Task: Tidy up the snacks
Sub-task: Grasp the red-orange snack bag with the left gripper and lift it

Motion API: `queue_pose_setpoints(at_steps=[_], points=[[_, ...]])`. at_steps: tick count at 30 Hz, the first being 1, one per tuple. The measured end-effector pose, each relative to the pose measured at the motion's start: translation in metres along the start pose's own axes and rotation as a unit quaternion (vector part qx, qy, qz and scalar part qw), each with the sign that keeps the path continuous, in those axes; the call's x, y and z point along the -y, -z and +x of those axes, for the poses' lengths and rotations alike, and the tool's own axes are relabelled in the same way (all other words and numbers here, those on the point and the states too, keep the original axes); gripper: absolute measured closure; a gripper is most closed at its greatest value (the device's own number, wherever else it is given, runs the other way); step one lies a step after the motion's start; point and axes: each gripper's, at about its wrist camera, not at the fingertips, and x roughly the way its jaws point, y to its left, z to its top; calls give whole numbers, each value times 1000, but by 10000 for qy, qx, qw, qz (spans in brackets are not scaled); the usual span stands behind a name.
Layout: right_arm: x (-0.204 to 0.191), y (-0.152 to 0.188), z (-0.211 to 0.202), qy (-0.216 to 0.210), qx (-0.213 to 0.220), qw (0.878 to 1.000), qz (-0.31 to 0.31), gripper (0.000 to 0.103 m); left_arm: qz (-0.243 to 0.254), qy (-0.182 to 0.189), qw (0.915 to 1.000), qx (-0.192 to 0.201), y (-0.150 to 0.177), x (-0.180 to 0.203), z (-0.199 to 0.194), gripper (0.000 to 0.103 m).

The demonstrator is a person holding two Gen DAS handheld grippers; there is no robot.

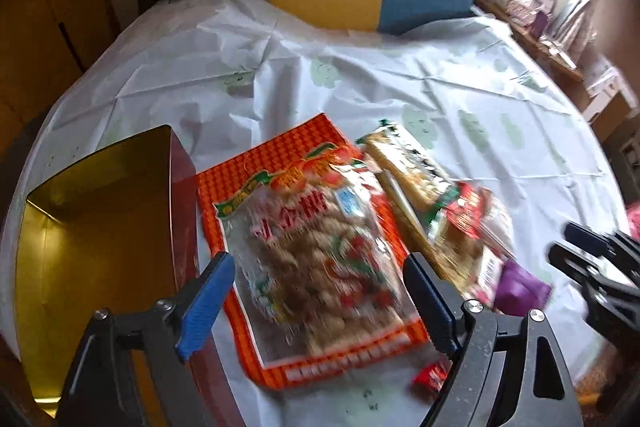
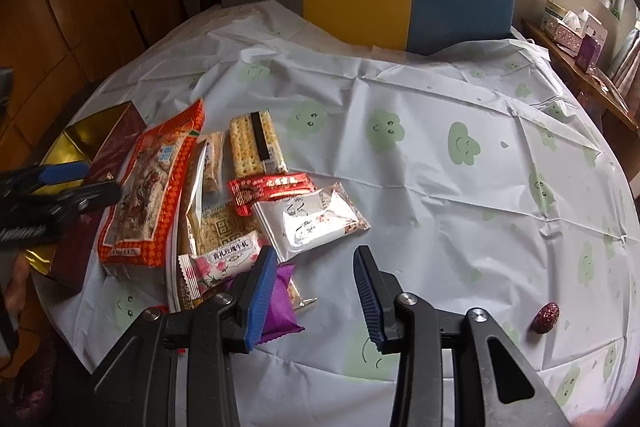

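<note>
Date (image 2: 545, 312) appears from right wrist only.

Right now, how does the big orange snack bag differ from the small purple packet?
The orange snack bag is far larger than the purple packet. The bag has a clear window showing its contents; the packet is opaque. The bag lies beside the gold-lined box, under the left gripper; the packet lies by the right gripper, touching its left finger, not gripped. Both are sealed and lie on the tablecloth.
</note>
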Motion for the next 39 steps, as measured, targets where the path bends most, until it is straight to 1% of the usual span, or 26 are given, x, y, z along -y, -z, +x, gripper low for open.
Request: queue_pose_setpoints(at_steps=[4,6,10,12,13,14,15,16,17,18,19,21,22,23,27,29,30,32,34,35,37,39], points=[[4,-3,-4,23,88,9999,80,62,61,-63,9994,-328,-13,6,25,16],[6,-4,-5,44,101,9999,114,62,69,-184,9983,-544,-17,10,39,16],[6,-4,-7,46,152,9998,107,62,-14,-113,9979,-640,-23,14,49,15],[6,-5,-7,68,156,9998,82,62,63,-173,9977,-650,-27,19,52,8],[6,-5,-7,70,151,9998,77,62,94,-231,9975,-661,-28,21,55,3],[6,-5,-6,65,146,9998,73,62,55,-210,9976,-662,-29,19,57,3],[6,-5,-6,66,144,9999,70,62,-25,-102,9976,-679,-29,17,57,5],[7,-5,-6,67,149,9998,72,62,-152,179,9973,-699,-28,13,56,18],[7,-5,-7,67,158,9998,85,62,-214,348,9969,-678,-28,10,56,32],[7,-4,-7,66,165,9998,96,62,-165,402,9972,-608,-27,9,52,40],[8,-4,-7,76,169,9998,97,62,-57,428,9975,-554,-26,8,49,54],[7,-4,-7,93,178,9998,92,62,67,587,9973,-431,-19,4,41,63],[7,-4,-7,99,181,9998,76,62,90,637,9972,-383,-15,-1,38,74],[6,-4,-7,113,185,9998,52,62,116,714,9970,-279,-11,-5,32,80],[4,-3,-7,153,216,9997,-10,62,197,891,9958,-33,5,-11,13,83],[4,-3,-7,173,214,9996,-12,62,166,978,9949,203,12,-13,-1,85],[4,-3,-7,190,213,9996,-9,62,67,1089,9935,318,14,-16,-10,85],[5,-3,-6,234,222,9995,-9,62,-67,1171,9915,557,11,-18,-20,85],[6,-3,-6,232,214,9995,28,62,-226,1316,9886,693,14,-27,-37,85],[7,-3,-6,229,207,9995,37,62,-264,1390,9868,785,16,-31,-48,86],[7,-3,-4,248,184,9995,30,62,-273,1410,9845,1005,20,-37,-67,86],[6,-3,-4,226,173,9996,18,62,-338,1537,9801,1207,22,-46,-84,86]])
